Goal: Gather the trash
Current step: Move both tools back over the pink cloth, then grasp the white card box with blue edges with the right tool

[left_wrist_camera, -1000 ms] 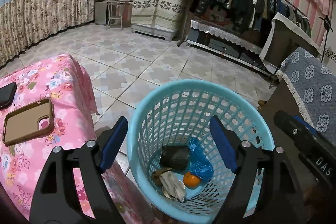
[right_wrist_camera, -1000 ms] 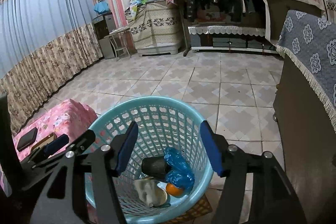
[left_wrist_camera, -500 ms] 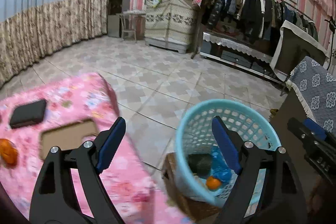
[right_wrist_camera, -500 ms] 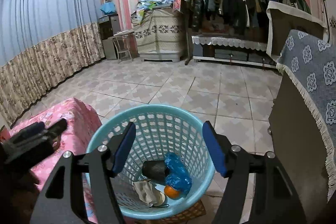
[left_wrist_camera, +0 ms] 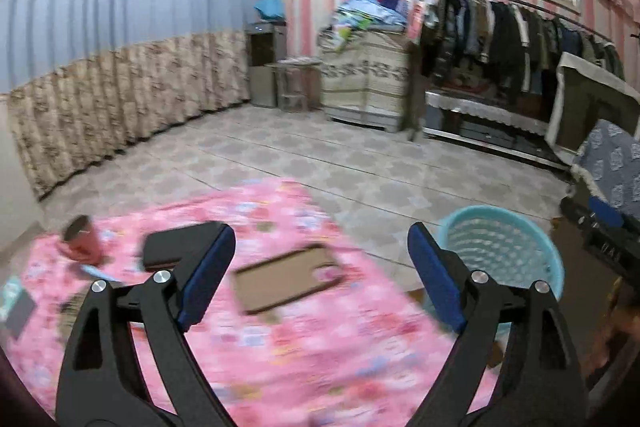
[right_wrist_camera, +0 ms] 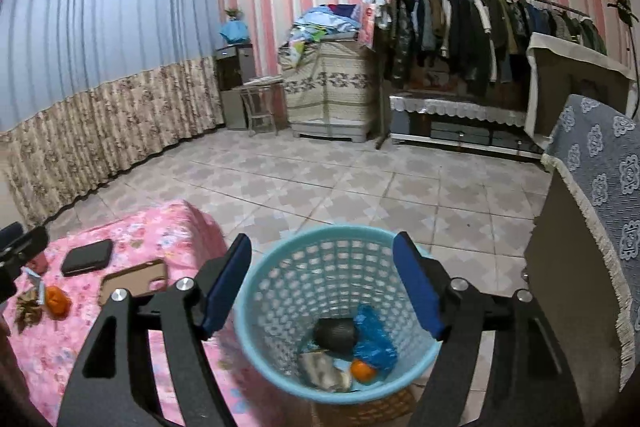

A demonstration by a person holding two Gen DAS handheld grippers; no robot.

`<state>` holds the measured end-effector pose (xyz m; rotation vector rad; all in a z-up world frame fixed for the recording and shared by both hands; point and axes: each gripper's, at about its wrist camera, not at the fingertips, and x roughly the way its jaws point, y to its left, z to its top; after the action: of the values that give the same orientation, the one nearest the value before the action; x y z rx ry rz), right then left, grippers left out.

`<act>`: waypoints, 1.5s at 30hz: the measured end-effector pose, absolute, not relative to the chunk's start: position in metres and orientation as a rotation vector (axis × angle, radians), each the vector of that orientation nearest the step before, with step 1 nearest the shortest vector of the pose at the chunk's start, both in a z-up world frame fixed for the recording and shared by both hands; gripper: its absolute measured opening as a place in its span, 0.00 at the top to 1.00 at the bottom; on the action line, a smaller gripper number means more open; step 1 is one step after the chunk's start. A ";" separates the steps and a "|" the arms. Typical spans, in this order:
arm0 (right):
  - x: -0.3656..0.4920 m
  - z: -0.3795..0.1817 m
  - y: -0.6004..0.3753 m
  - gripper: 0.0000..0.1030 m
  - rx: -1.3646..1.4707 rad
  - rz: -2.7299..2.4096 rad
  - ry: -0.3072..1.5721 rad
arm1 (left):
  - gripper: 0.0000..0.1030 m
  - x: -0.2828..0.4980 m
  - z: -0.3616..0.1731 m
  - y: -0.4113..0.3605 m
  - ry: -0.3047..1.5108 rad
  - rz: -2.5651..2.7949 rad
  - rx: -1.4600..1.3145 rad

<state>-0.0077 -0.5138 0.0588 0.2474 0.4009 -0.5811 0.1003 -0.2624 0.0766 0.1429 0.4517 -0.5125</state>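
Trash remaining: orange (right_wrist_camera: pixel 57 301) and dry scraps (right_wrist_camera: pixel 28 309) on pink table (left_wrist_camera: pixel 320 355); basket (right_wrist_camera: pixel 256 331) beside it. Left gripper (left_wrist_camera: pixel 318 277) and right gripper (right_wrist_camera: pixel 322 287) empty, fingers just widened. Approach orange low, straddle squarely, avoid phone case (left_wrist_camera: pixel 286 279).

Pink floral desk (right_wrist_camera: pixel 132 239) under my jaws

Black wallet (right_wrist_camera: pixel 87 257) at ten o'clock, phone case (right_wrist_camera: pixel 134 281) beside it, orange (right_wrist_camera: pixel 57 301) and scraps (right_wrist_camera: pixel 28 309) at nine; red cup (left_wrist_camera: pixel 82 239) far left.
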 end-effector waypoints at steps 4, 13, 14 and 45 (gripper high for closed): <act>0.004 0.067 -0.484 0.30 0.243 -0.537 0.387 | 0.15 0.109 0.087 -0.193 0.429 -0.412 0.131; 0.032 0.078 -0.389 0.26 0.162 -0.446 0.346 | 0.10 0.112 0.065 -0.086 0.426 -0.226 0.033; 0.035 0.078 -0.380 0.26 0.143 -0.434 0.340 | 0.10 0.114 0.059 -0.076 0.433 -0.204 0.012; 0.102 0.052 -0.314 0.25 0.101 -0.138 0.437 | 0.08 0.166 0.032 -0.005 0.529 -0.004 0.010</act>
<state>0.1018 -0.3138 0.0524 0.1013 0.4370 -0.1384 0.1659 -0.0047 0.0319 0.0104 0.5292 -0.0045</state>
